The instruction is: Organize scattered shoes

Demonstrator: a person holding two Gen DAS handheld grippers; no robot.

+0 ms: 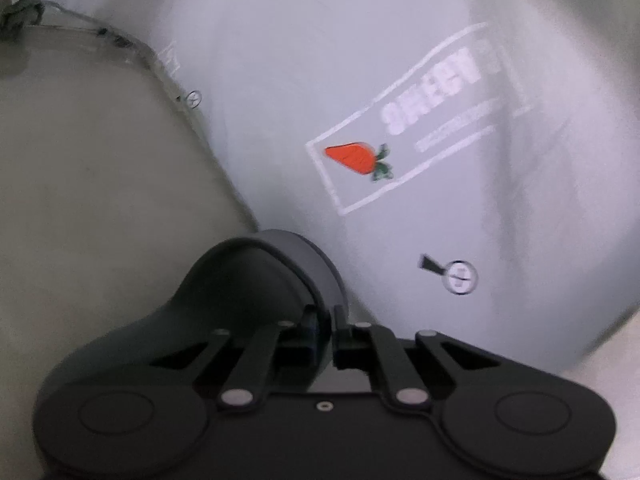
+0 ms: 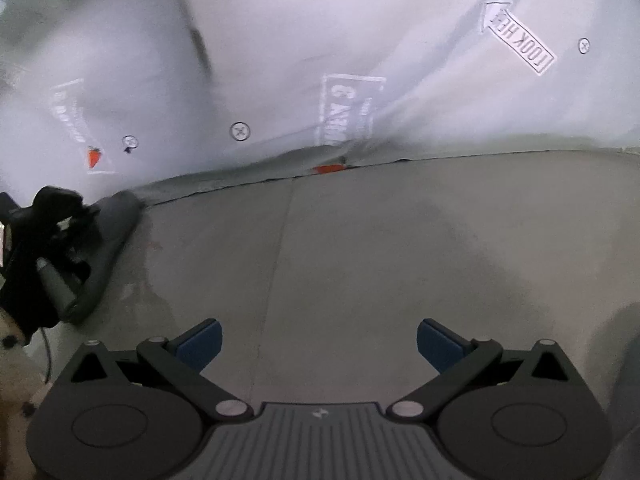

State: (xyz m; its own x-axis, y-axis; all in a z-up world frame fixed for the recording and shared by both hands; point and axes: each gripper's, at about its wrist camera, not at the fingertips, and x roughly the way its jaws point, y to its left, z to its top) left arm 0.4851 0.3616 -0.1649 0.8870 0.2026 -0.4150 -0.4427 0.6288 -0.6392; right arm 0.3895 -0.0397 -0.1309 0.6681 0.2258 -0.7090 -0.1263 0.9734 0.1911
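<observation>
Slipper (image 1: 256, 280) of dark grey, thick-soled and rounded, is pinched at its rim between the closed-in fingers of the left gripper (image 1: 330, 326); in the left wrist view it curves up and to the left from the jaws, which stand nearly together with only the slipper's edge between them. The right wrist view shows the same slipper (image 2: 106, 248) far to the left of the right gripper, its end just at the edge of the cloth, with the left gripper (image 2: 70, 216) dark and blurred upon it.

The right gripper (image 2: 318, 346) is spread wide, its blue pads (image 2: 200, 344) well apart and holding nothing, with bare grey floor (image 2: 360, 260) between and ahead of them.

Beyond the slipper, ahead and to the right of the left gripper, lies a pale grey cloth (image 1: 360, 60) printed with a white boxed label and an orange strawberry (image 1: 354, 158); small circled marks dot it. The floor (image 1: 80, 200) lies to the left of the left gripper, meeting the cloth along a frayed hem.

Ahead of the right gripper the same cloth (image 2: 280, 40) rises from the floor, creased, bearing a white arrow with the words LOOK HERE (image 2: 520, 42) at the upper right.
</observation>
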